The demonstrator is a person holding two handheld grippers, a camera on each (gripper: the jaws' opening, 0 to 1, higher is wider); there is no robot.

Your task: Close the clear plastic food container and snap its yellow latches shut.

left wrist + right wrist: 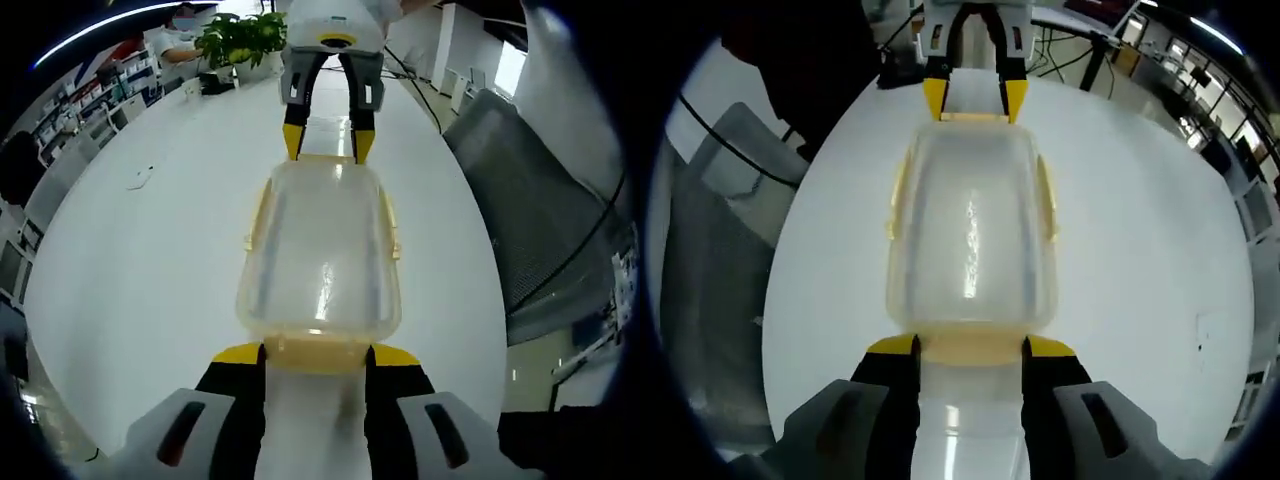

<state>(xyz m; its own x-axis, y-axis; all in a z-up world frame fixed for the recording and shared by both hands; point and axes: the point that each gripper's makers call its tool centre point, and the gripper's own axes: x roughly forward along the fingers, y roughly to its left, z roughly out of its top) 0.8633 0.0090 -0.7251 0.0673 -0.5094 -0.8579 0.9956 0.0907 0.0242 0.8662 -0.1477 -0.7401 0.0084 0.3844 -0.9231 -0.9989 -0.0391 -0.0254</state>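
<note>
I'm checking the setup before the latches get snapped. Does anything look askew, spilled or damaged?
Nothing stands out. The clear container sits flat on the white table, lid on, nothing spilled. The left claw and right claw each straddle an end latch.

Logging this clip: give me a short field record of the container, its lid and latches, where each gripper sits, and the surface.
container: clear plastic food container, lid on top
latches: yellow latches along the long sides; whether snapped, cannot tell
left gripper: left gripper at one short end, jaws open astride the yellow end latch
right gripper: right gripper at the opposite short end, jaws open
surface: white table
background: potted plant
</note>
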